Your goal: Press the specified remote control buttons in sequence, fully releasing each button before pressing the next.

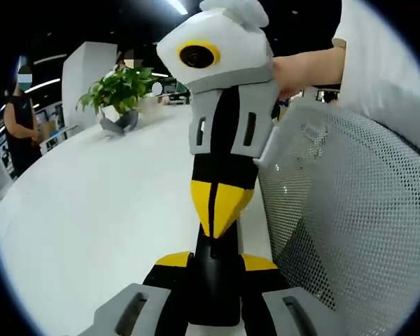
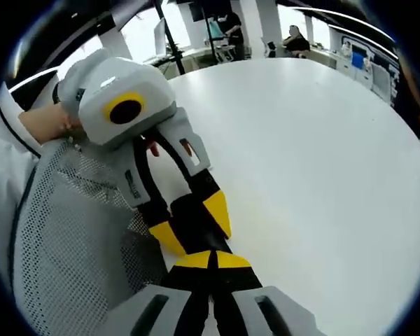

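A slim black remote control stands edge-on between the yellow-tipped jaws of my left gripper, which is shut on it. No buttons can be made out. My right gripper comes down from the top of the left gripper view with its yellow tips pressed together, and they meet the remote's upper end. In the right gripper view my right gripper is shut at the bottom. Its tips rest against the remote, which sits in the left gripper reaching in from the upper left.
Both grippers hover over the near edge of a large white table. A grey mesh chair back is close beside them. A potted plant stands far across the table, and a person stands beyond its left edge.
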